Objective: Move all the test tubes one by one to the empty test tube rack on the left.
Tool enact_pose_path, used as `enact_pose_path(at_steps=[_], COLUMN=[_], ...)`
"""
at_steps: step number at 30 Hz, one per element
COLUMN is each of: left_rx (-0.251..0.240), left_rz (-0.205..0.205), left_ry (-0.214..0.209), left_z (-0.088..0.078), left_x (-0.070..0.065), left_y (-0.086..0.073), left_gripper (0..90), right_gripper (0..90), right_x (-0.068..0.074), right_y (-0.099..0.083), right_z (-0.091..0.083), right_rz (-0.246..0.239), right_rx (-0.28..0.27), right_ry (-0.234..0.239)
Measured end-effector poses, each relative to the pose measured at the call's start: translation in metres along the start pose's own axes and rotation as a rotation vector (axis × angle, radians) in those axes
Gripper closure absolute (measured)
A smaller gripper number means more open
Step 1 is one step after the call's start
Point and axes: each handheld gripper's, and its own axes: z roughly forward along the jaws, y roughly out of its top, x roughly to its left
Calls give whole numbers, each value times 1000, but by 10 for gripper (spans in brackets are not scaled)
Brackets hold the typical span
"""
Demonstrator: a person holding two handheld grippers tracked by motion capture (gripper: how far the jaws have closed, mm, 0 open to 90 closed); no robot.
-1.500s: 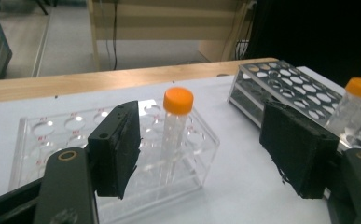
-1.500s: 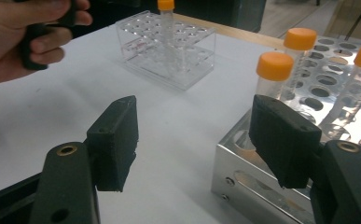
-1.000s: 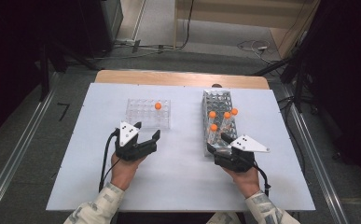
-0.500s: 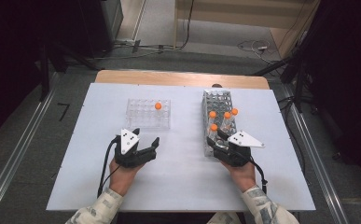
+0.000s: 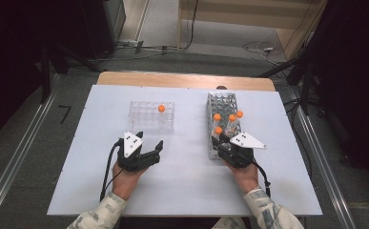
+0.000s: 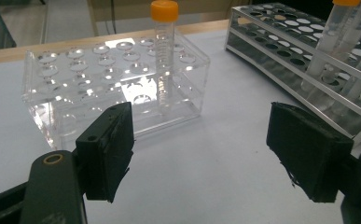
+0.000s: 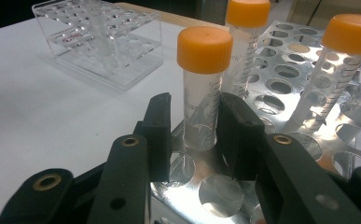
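A clear plastic rack (image 5: 146,123) on the white table (image 5: 187,191) holds one orange-capped tube (image 5: 161,108), upright at its far right. To the right stands a metal rack (image 5: 222,101) with several orange-capped tubes. My right gripper (image 5: 221,141) is at that rack's near end. Its jaws have just been closing around the nearest tube (image 7: 202,74), which stands upright in its hole. One pad (image 7: 236,135) is against the tube and a thin gap shows at the other. My left gripper (image 5: 149,140) rests open on the table just in front of the clear rack (image 6: 75,88), with nothing between its pads.
Two more tubes (image 7: 327,70) stand in the metal rack (image 7: 290,70) close behind and beside the one between my right jaws. The table's wooden far edge (image 5: 182,78) lies beyond both racks. A metal rail (image 5: 315,143) runs along the floor right of the table.
My right gripper's jaws have narrowed around the nearest tube in the metal rack. My left gripper has kept its place and stayed open.
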Motion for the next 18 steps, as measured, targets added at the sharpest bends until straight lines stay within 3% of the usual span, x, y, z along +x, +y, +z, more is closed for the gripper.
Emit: enact_pose_path(at_steps=[10,18], left_rx=[4,2], left_rz=[-4,-9], left_ry=[-8,-14], left_z=[0,-1], left_x=[0,0], left_y=[0,1], left_gripper=[243,243], right_gripper=[710,712], right_x=[-2,-2], right_y=[1,14], right_z=[0,-14], right_rz=[15,7], right_rx=[-4,-59], right_ry=[-9,-11])
